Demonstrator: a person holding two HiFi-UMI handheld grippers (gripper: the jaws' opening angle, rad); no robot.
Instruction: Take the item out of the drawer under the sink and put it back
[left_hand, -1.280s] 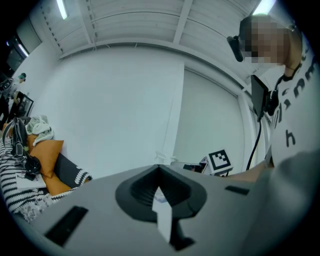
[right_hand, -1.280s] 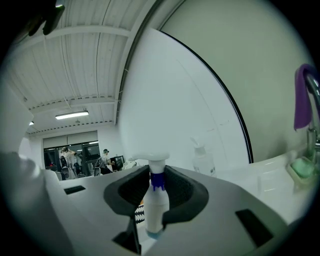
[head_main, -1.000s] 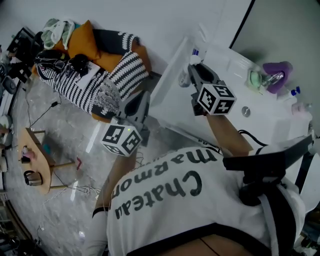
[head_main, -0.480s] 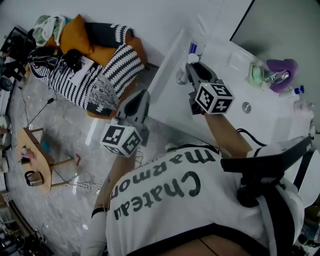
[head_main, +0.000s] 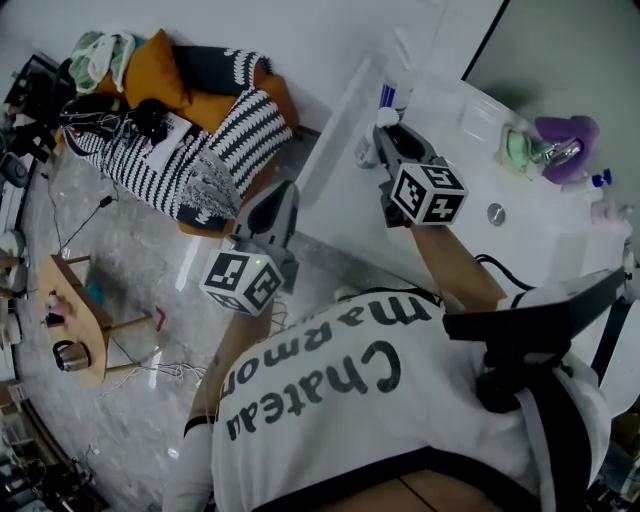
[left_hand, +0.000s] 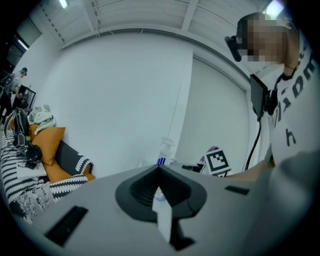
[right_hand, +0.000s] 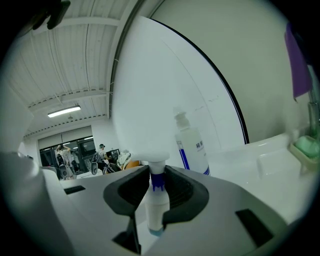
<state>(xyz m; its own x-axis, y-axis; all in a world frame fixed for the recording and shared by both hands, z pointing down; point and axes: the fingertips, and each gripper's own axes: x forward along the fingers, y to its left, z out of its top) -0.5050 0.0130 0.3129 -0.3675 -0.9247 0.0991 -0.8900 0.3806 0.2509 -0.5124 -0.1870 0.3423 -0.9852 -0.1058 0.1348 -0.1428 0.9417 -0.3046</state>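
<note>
**Head view.** The right gripper (head_main: 386, 135) is at 1 o'clock, level with the near edge of the white sink counter (head_main: 470, 150). Its jaws are clenched on a small white bottle (head_main: 387, 119). The left gripper (head_main: 283, 190) hangs lower, at 10 o'clock just off centre, over the floor and apart from the cabinet front. Its jaws look pressed together with nothing in them. A pump bottle (head_main: 398, 65) stands on the counter at 12 o'clock from the right gripper. This view does not show the drawer under the sink clearly enough to say whether it stands open.

**Left gripper view.** The left gripper (left_hand: 159, 172) has its pads meeting in a point, and no object sits between them. Beyond, at 1 o'clock, are the counter edge and the other gripper's marker cube (left_hand: 218, 161).

**Right gripper view.** The right gripper (right_hand: 152, 180) has its pads bearing on the neck of the white bottle (right_hand: 156, 210), just at its blue collar. The bottle's narrow end points to 6 o'clock. The pump bottle (right_hand: 192, 145) stands just behind, at 1 o'clock.

**Progress.** The bottle is out and carried at counter height, so the taking-out half appears done. Lowering it back into the drawer, letting go and probably shutting the drawer appear to remain.
</note>
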